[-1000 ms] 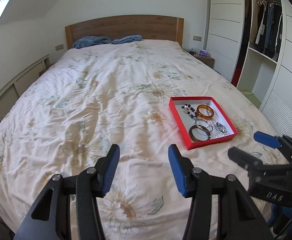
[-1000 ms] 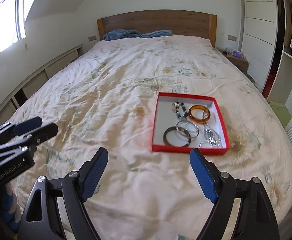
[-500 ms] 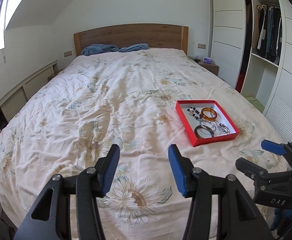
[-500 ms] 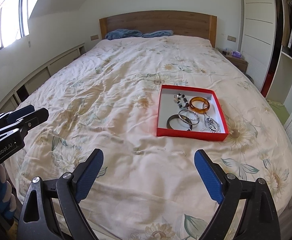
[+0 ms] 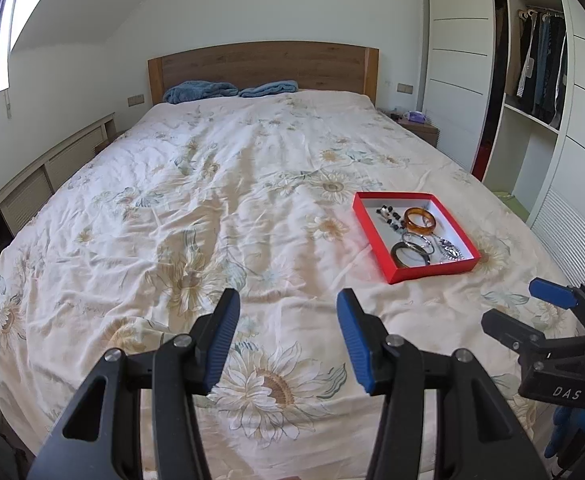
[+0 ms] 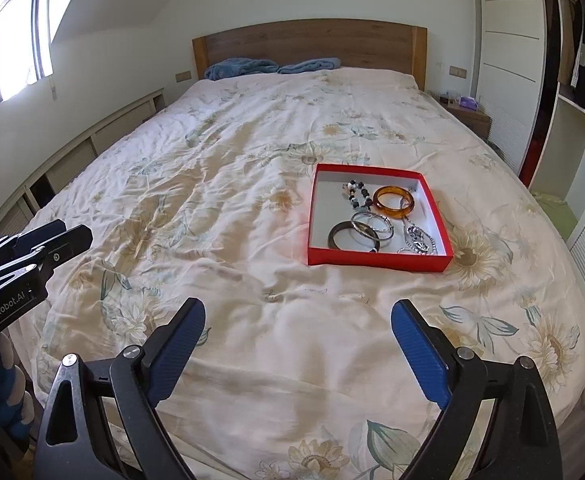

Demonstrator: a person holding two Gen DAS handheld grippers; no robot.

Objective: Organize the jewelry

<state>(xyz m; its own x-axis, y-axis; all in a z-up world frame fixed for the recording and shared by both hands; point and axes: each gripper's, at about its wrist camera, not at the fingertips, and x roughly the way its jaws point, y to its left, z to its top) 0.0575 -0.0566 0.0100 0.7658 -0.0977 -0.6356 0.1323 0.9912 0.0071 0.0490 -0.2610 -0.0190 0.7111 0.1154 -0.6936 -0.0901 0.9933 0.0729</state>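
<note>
A shallow red box (image 6: 376,258) (image 5: 376,240) lies on the bed's right side. It holds an amber bangle (image 6: 393,200) (image 5: 420,220), a dark bangle (image 6: 352,236), silver bangles (image 6: 374,225), a black-and-white bead string (image 6: 357,194) and a silver chain piece (image 6: 418,240). My left gripper (image 5: 288,320) is open and empty over the near edge of the bed, left of the box. My right gripper (image 6: 298,332) is wide open and empty, in front of the box. Each gripper shows in the other's view: the right one (image 5: 532,308), the left one (image 6: 58,236).
The bed has a cream sunflower quilt (image 5: 232,200), a wooden headboard (image 5: 264,68) and blue folded blankets (image 5: 228,90). Low cabinets (image 6: 72,160) run along the left wall. A white wardrobe with hanging clothes (image 5: 540,80) and a nightstand (image 5: 416,126) stand right.
Both grippers have pulled back and risen from the bed, so the box looks smaller and farther. Both stay open and empty.
</note>
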